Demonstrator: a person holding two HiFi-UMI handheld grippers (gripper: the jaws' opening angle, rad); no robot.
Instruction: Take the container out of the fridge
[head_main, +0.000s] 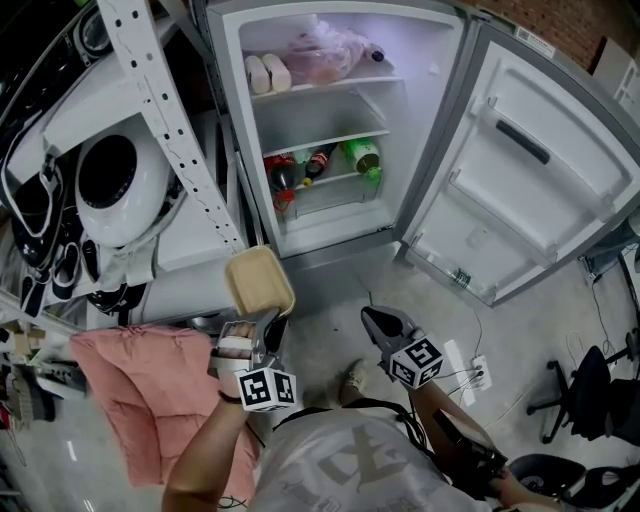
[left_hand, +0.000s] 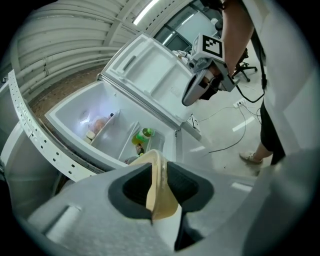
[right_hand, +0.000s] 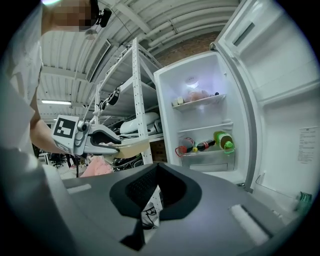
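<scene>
The container (head_main: 258, 280) is a flat beige box with a lid. It hangs in the air in front of the open fridge (head_main: 262, 190), outside it. My left gripper (head_main: 257, 326) is shut on its near edge; in the left gripper view the beige rim (left_hand: 161, 200) stands pinched between the dark pads of the left gripper (left_hand: 159, 186). The right gripper view shows the container (right_hand: 127, 146) and the left gripper (right_hand: 107, 141) at its left. My right gripper (head_main: 382, 326) (right_hand: 154, 186) hovers to the right over the floor, shut and empty; the left gripper view shows the right gripper (left_hand: 192, 95) too.
The fridge door (head_main: 530, 170) stands wide open at the right. Bottles (head_main: 315, 162) lie on a lower shelf, bagged food (head_main: 325, 55) on the top one. A white metal rack (head_main: 160, 90) with appliances stands at the left, a pink cloth (head_main: 140, 390) below it. An office chair (head_main: 580, 390) stands at the right.
</scene>
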